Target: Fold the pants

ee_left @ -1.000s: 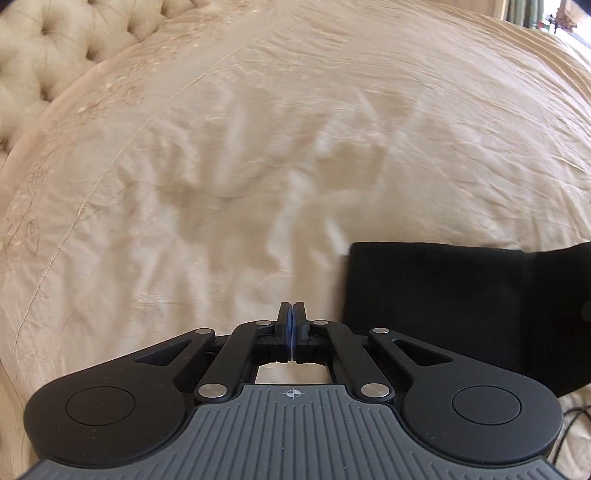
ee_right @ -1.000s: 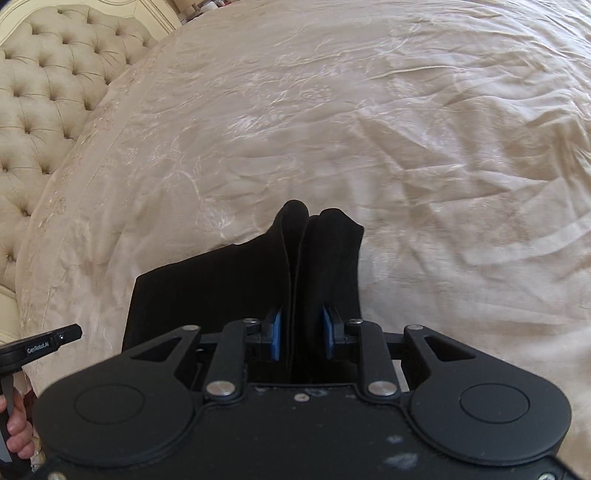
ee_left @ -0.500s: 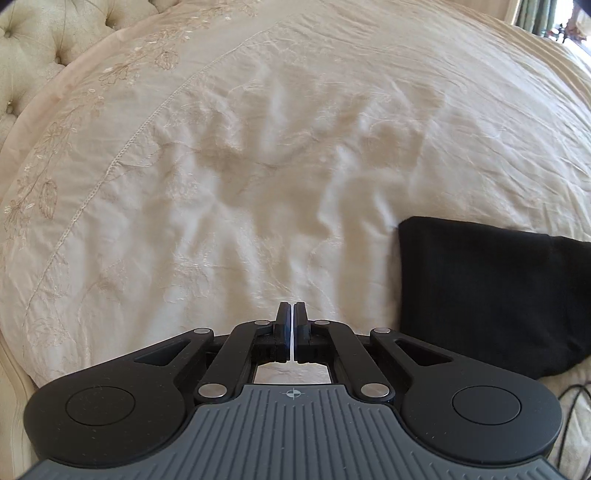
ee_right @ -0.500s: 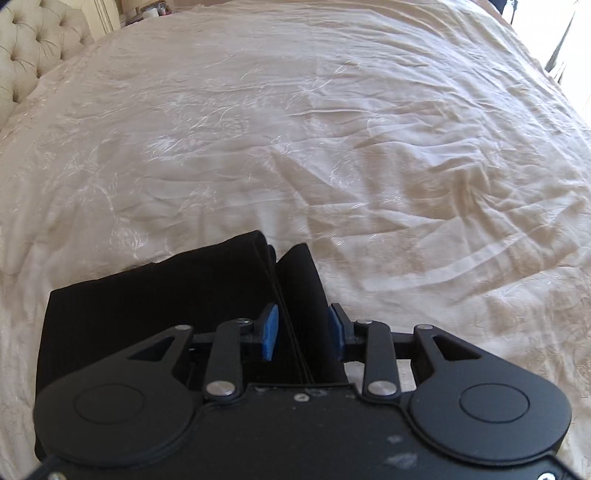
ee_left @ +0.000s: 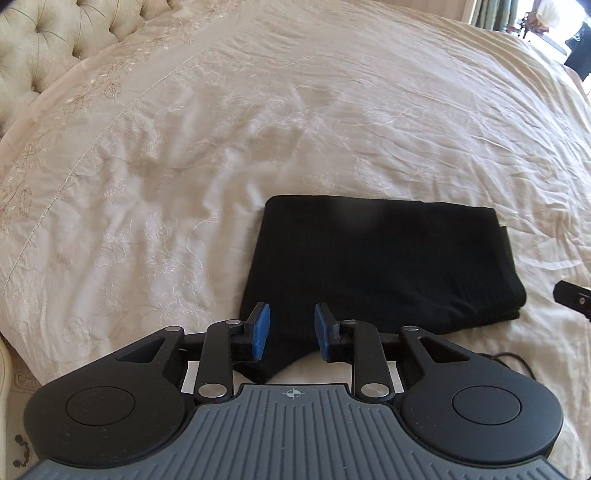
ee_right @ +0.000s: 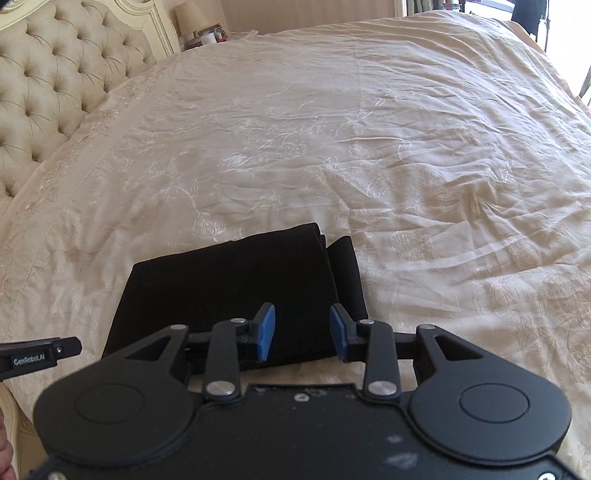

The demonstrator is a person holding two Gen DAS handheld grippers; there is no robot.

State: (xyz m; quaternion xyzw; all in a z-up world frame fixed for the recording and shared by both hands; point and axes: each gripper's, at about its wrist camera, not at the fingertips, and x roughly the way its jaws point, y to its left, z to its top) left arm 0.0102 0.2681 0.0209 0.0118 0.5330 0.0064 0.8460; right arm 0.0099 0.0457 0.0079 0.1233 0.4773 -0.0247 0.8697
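The black pants [ee_left: 380,258] lie folded into a flat rectangle on the cream bedspread [ee_left: 258,129], near the bed's front edge. My left gripper [ee_left: 291,332] is open, its blue pads on either side of the fold's near left corner, not pinching it. In the right wrist view the pants [ee_right: 229,288] show stacked layers at their right end. My right gripper [ee_right: 303,332] is open and holds nothing, just above the fold's near right edge. The tip of the left gripper shows at the left edge of the right wrist view [ee_right: 40,356].
A tufted cream headboard [ee_right: 55,81] stands at the far left. A nightstand with a lamp [ee_right: 192,22] is behind it. The bed's front edge [ee_left: 7,369] runs just below the grippers. A dark cable [ee_left: 513,360] lies at the right.
My left gripper has opened and swung right, over the pants' near left corner. My right gripper has opened wider, let go of the pants' layers and drawn back.
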